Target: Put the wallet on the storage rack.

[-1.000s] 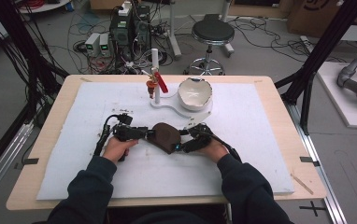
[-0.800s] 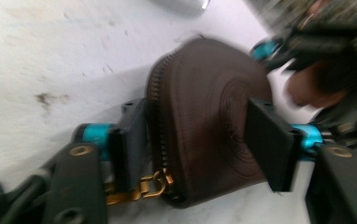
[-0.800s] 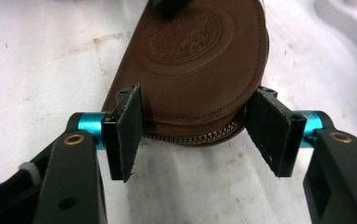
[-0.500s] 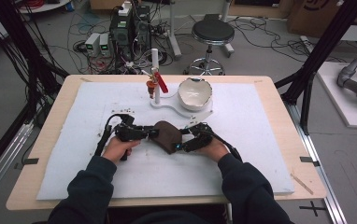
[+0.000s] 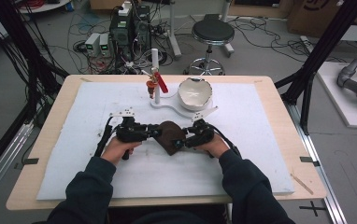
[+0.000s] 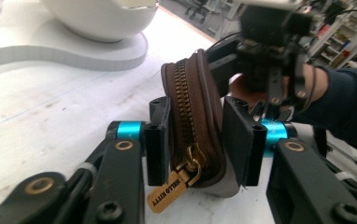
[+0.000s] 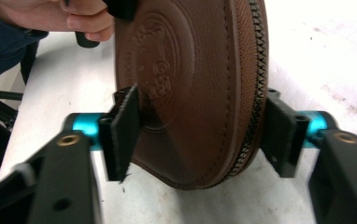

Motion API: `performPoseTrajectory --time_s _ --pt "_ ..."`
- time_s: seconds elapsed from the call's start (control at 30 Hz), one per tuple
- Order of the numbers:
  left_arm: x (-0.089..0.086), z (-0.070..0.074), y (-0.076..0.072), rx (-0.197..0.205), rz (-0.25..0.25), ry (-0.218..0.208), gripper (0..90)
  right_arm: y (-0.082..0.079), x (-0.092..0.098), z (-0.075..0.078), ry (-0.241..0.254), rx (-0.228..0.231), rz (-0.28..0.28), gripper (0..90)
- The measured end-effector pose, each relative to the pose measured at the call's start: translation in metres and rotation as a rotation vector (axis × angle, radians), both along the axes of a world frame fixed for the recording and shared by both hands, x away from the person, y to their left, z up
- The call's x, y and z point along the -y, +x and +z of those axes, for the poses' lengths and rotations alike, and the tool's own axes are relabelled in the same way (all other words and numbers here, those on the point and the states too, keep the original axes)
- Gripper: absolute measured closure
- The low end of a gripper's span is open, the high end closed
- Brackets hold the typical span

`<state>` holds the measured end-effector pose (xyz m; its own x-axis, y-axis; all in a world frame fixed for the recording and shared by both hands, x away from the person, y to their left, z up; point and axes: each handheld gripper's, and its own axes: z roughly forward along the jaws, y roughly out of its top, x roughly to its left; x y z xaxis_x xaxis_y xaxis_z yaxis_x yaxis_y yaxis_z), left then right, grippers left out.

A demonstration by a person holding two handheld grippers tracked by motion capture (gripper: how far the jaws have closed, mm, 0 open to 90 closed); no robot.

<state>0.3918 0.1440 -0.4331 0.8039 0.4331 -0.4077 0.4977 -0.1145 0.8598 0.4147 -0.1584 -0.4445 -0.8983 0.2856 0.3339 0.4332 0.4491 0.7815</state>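
A brown zippered pouch (image 5: 168,136) stands on edge on the white mat, mid-table, held between both grippers. My left gripper (image 5: 157,132) comes in from the left and is shut on the pouch's zipper end. In the left gripper view, its pads press both sides of the pouch (image 6: 200,107), and a gold pull tab (image 6: 167,193) hangs from the zipper. My right gripper (image 5: 180,141) grips the other end. In the right gripper view, one pad lies on the embossed face of the pouch (image 7: 190,70) and the other sits against the zipper edge.
A white bowl (image 5: 194,92) sits on a curved white base (image 5: 167,106) behind the pouch. Beside it stands a white post with a red clamp (image 5: 156,84). The white mat (image 5: 260,130) covers the wooden table (image 5: 303,140). A stool (image 5: 212,32) and cables lie beyond.
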Motion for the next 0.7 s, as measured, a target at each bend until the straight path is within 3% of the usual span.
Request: performPoseTrajectory --time_s 0.1,0.2,0.3,0.43,0.53,0.57,0.6,0.7 --pt "-0.007 0.004 0.0 0.002 0.061 -0.009 53.4 0.001 0.006 0.005 0.052 -0.022 0.01 58.2" --pt "-0.017 0.011 -0.001 0.033 0.105 -0.018 50.6 0.001 0.008 0.007 0.073 -0.031 0.019 62.6" --pt "-0.028 0.014 -0.003 0.053 0.16 0.013 43.4 0.001 0.011 0.01 0.102 -0.04 0.022 65.2" --pt "-0.048 0.021 -0.008 0.057 0.24 0.081 35.8 0.0 0.021 0.017 0.123 -0.017 -0.018 66.0" --pt "-0.063 0.027 -0.014 0.068 0.302 0.115 26.6 0.001 0.031 0.026 0.145 0.033 -0.072 66.1" --pt "-0.068 0.028 -0.017 0.086 0.323 0.12 25.8 0.001 0.035 0.03 0.152 0.041 -0.088 66.2" --pt "-0.073 0.029 -0.019 0.098 0.34 0.124 25.7 0.004 0.042 0.036 0.157 0.078 -0.122 66.3" --pt "-0.088 0.027 -0.026 0.107 0.381 0.127 25.7 0.006 0.049 0.044 0.167 0.099 -0.156 66.4"
